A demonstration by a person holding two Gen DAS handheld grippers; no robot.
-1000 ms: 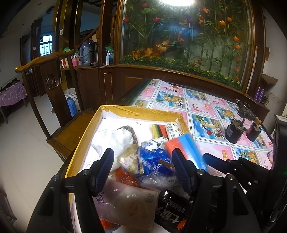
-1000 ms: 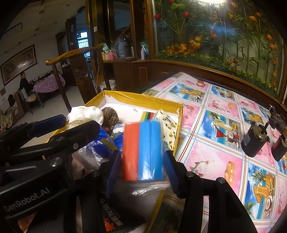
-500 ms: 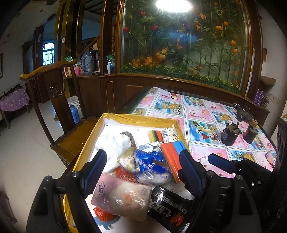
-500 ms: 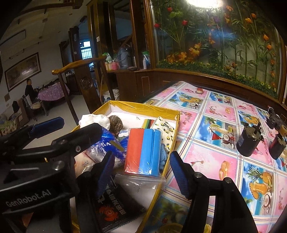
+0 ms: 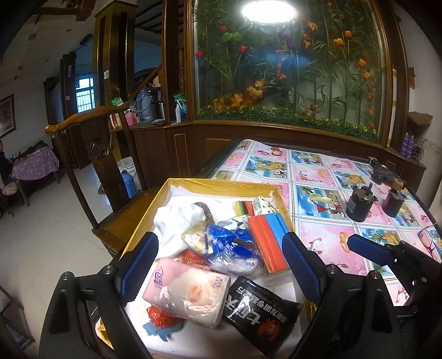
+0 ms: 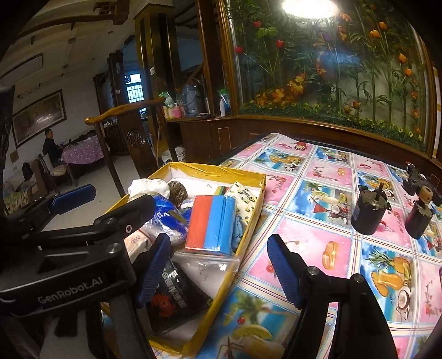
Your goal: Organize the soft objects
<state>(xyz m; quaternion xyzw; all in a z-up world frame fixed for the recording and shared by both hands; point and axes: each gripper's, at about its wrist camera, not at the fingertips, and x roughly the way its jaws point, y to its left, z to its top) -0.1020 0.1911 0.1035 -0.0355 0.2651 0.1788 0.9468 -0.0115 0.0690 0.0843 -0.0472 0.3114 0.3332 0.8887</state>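
Both my grippers, left gripper (image 5: 219,265) and right gripper (image 6: 218,269), have just been opening, nothing clamped; yellow box (image 5: 221,184) of soft packets lying just ahead, orange-blue pack (image 6: 211,225) ahead of right.

A big round lamp (image 5: 269,11) shines at the top of both my views. It is so bright it turns plain white and makes a glow on the glass wall (image 5: 290,63) behind it. The box (image 5: 221,185) and the counter (image 5: 317,176) are well lit and sharp. The room far on the left is dimmer, with daylight in a small window (image 5: 83,94). The floor (image 5: 41,234) shines a little. Straight posts bend near the edges, and the corners go black. My nearest black parts look dark and a bit soft.
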